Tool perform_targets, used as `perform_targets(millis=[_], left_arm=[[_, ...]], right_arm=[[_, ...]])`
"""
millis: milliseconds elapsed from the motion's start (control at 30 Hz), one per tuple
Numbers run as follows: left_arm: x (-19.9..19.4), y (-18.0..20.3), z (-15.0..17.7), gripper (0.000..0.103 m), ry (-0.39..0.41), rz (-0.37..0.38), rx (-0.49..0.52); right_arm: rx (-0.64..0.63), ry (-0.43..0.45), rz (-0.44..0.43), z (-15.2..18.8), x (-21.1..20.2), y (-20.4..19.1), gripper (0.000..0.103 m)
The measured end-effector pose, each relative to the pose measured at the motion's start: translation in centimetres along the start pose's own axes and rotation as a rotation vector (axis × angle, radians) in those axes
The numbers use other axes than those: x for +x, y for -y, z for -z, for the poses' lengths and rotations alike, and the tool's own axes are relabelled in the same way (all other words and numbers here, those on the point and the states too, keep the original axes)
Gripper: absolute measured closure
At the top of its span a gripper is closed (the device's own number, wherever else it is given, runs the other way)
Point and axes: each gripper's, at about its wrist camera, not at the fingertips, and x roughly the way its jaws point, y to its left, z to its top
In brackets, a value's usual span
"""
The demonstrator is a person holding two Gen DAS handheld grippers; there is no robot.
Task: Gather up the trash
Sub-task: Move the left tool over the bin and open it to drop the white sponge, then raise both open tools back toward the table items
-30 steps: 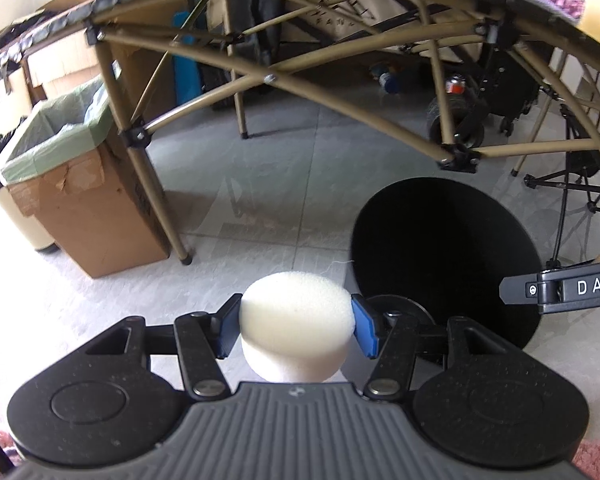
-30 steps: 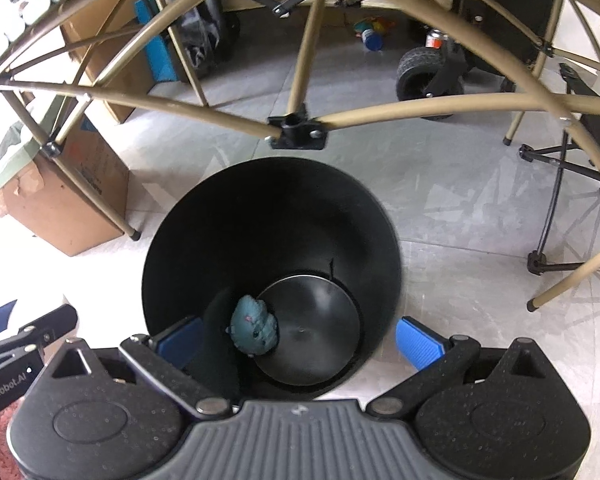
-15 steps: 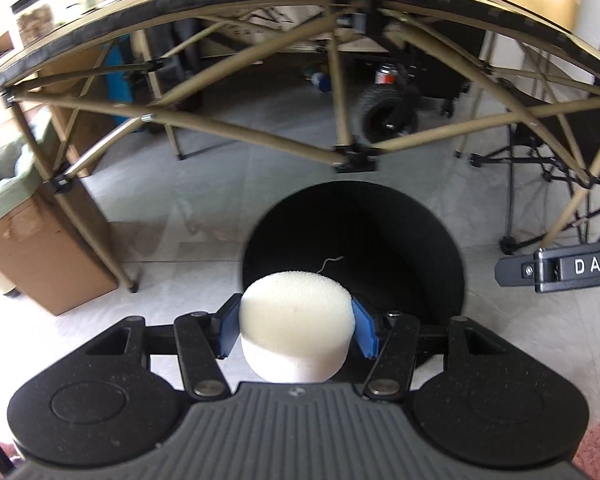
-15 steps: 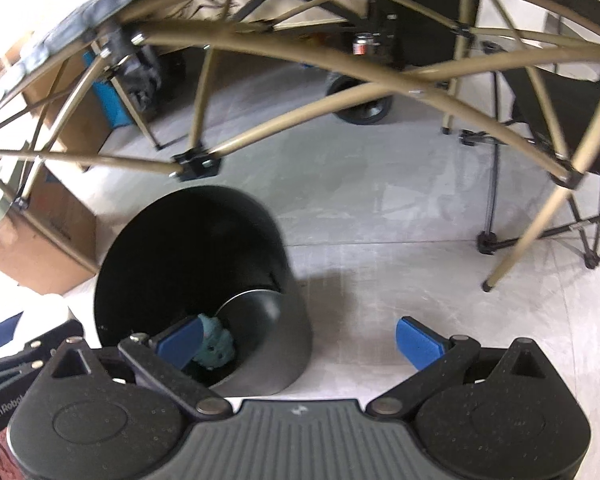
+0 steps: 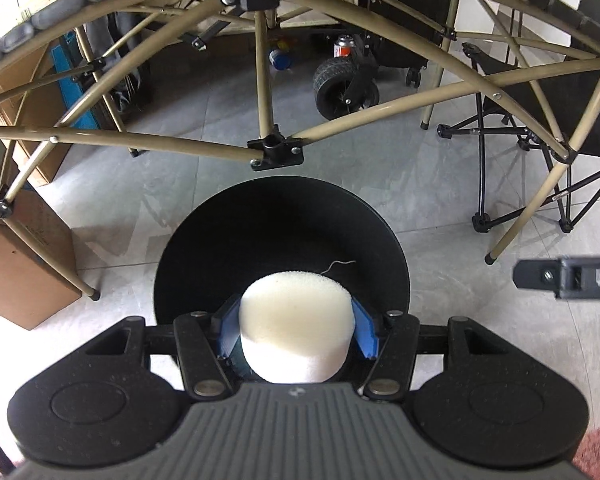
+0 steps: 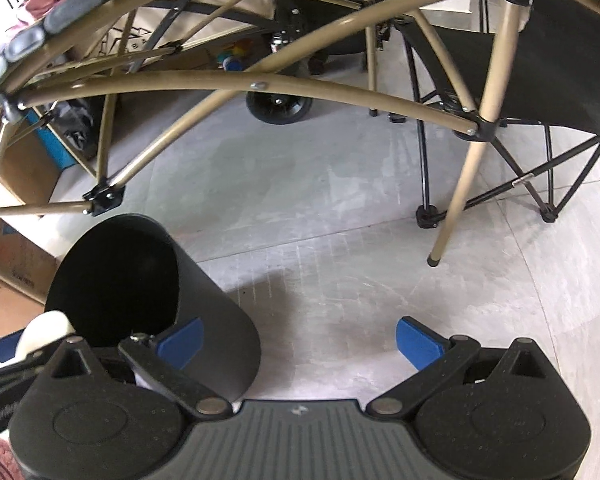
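One second has carried the left gripper (image 5: 296, 330), clamped on the white sponge (image 5: 296, 332), from beside the black bin (image 5: 220, 248) to over its mouth, so a drop looks due. The right gripper (image 6: 300, 340), spread wide and holding nothing, has swung off the bin toward bare floor. The bin's inside reads only dark here, its contents hidden.
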Motion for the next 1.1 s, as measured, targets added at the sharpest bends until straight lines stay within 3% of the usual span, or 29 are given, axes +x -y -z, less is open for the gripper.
perform_targets(millis=[400,700,767,833,900,1100], left_arm=[[4.6,-0.9,-1.4,0.046,-0.168,0.031,-0.109],[5.8,-1.2,-1.2,0.045,-0.206,0.025,-0.123],[5.8,-1.1,-1.2,0.039,-0.211,0.026,-0.127],[5.8,-1.2,-1.1,0.014,-0.22,0.036,-0.141],[5.9,-1.4,-1.1,0.002,-0.221,0.038,-0.156],[5.9,-1.2,-1.2,0.001,-0.23,0.028,-0.156]], right_arm=[[0.038,-0.027,0.064,0.2,1.6,1.3,0.0],[0.049,-0.059,0.081,0.4,3.0,1.6,0.0],[0.051,-0.061,0.079,0.4,3.0,1.7,0.0],[0.049,-0.058,0.078,0.4,2.9,1.6,0.0],[0.047,-0.058,0.075,0.5,2.9,1.5,0.0],[0.05,-0.058,0.074,0.5,2.9,1.6,0.0]])
